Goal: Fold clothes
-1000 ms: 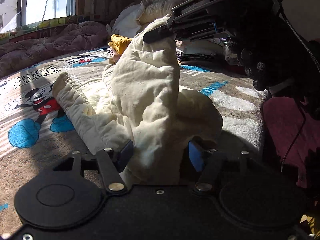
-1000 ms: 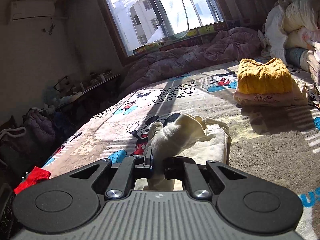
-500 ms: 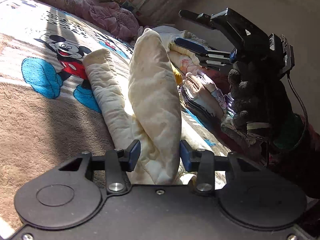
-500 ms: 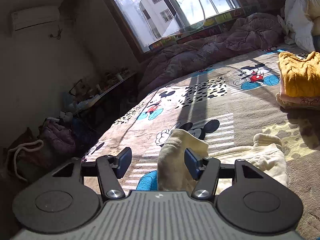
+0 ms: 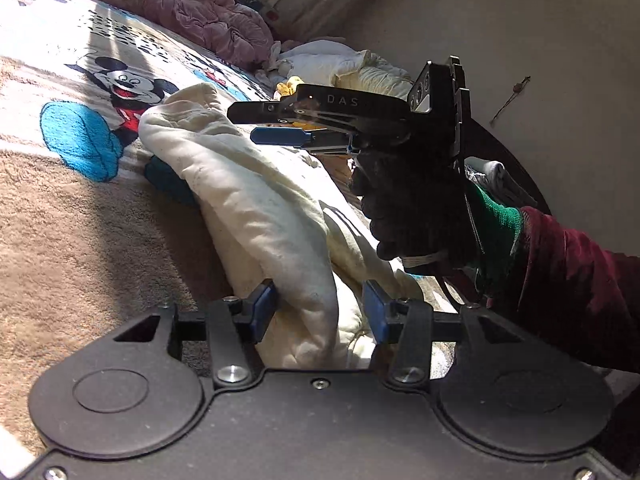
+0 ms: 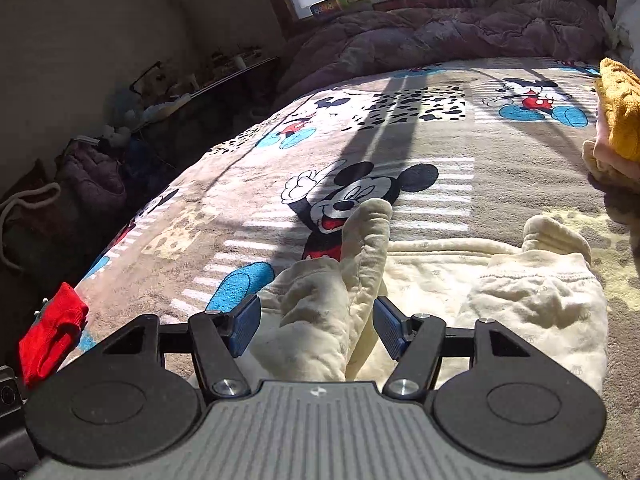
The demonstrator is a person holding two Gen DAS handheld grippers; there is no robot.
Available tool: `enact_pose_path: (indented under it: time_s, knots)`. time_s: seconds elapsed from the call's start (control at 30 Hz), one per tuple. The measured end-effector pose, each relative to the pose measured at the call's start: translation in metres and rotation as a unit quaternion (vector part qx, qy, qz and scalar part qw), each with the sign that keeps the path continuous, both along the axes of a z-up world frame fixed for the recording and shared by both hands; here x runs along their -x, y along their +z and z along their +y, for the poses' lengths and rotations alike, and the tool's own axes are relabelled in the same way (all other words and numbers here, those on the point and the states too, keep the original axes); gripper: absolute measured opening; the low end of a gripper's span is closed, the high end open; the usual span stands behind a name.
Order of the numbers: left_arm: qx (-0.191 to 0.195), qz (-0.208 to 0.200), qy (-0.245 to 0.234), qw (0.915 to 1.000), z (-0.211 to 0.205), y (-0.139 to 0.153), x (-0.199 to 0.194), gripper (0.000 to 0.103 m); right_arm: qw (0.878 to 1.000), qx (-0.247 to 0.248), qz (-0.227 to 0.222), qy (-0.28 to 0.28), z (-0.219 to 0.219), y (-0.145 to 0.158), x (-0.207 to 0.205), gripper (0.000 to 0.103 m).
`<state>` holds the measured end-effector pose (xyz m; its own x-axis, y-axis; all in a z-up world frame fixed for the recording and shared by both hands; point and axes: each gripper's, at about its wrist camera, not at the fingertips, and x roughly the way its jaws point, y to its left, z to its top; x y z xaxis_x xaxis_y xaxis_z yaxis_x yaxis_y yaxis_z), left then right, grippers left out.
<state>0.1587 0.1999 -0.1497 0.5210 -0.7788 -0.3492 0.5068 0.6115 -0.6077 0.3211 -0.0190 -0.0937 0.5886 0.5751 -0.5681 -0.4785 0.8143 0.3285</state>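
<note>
Left claw: jaws apart, cream garment between pads.
Right claw: jaws apart, straddling garment fold.
Bed: garment at 6 o'clock.

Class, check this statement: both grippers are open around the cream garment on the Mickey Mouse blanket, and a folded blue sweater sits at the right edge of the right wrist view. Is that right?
One detail is wrong: the folded sweater is mustard yellow, not blue, as the right wrist view shows. The rest holds: the left gripper and right gripper are open around the cream garment on the Mickey Mouse blanket.
</note>
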Motion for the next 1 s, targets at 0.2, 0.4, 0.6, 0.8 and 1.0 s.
enact_pose_path:
  time_s: [0.2,0.4,0.6,0.8,1.0]
  knots:
    - [-0.009,0.013,-0.006,0.9999,-0.002,-0.005,-0.006,0.045,0.996,0.063,-0.016,0.054,0.022,-0.008,-0.012,0.041]
    - [-0.027,0.021,-0.007,0.9994,-0.005,-0.007,-0.012,0.045,0.993,0.072,-0.033,0.082,0.02,-0.006,0.001,0.013]
    - [-0.035,0.025,-0.005,0.9991,-0.008,-0.008,-0.014,0.047,0.997,0.012,-0.072,0.019,-0.015,0.02,0.015,0.011]
    - [-0.056,0.026,-0.017,0.998,-0.014,-0.01,-0.012,0.047,0.997,0.05,-0.029,-0.047,-0.03,0.004,-0.005,0.011]
    - [-0.123,-0.039,-0.01,0.9916,-0.015,0.008,0.003,0.049,0.995,0.079,-0.036,-0.043,-0.021,-0.008,-0.003,0.011]
